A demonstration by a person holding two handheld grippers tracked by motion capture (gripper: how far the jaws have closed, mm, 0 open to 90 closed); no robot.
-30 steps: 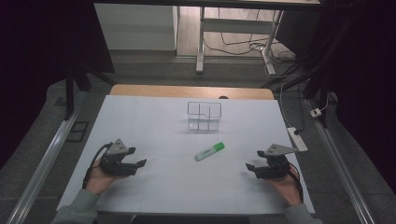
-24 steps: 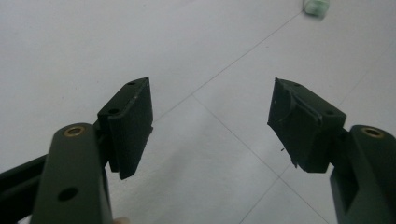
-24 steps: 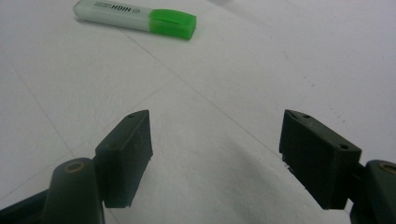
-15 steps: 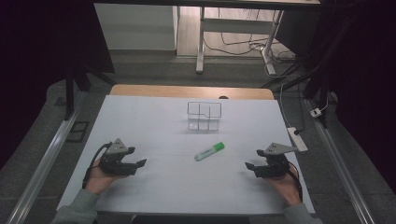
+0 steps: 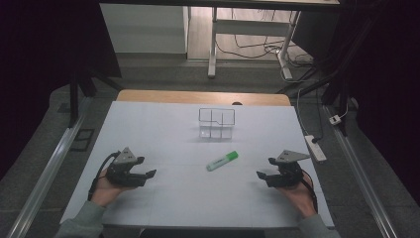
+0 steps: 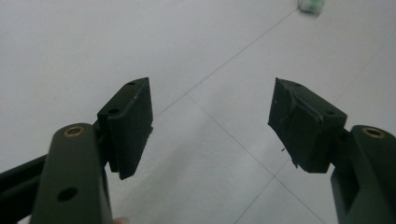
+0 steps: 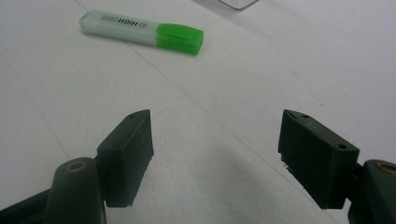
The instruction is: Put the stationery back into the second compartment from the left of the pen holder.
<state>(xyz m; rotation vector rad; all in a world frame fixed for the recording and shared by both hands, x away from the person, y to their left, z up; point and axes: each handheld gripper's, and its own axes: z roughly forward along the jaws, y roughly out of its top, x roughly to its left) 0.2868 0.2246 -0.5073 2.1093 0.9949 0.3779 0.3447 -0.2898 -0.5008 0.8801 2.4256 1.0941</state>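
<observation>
Left tongs [image 6: 210, 112] and right tongs [image 7: 215, 144] gape wide, holding nothing.

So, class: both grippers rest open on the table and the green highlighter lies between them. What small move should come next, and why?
Probably ease the right gripper forward and inward toward the highlighter. Its jaws stand wide apart with nothing between them, and the right gripper view has the highlighter lying flat just ahead. The left gripper sits about as far from it, so either could go.
</observation>
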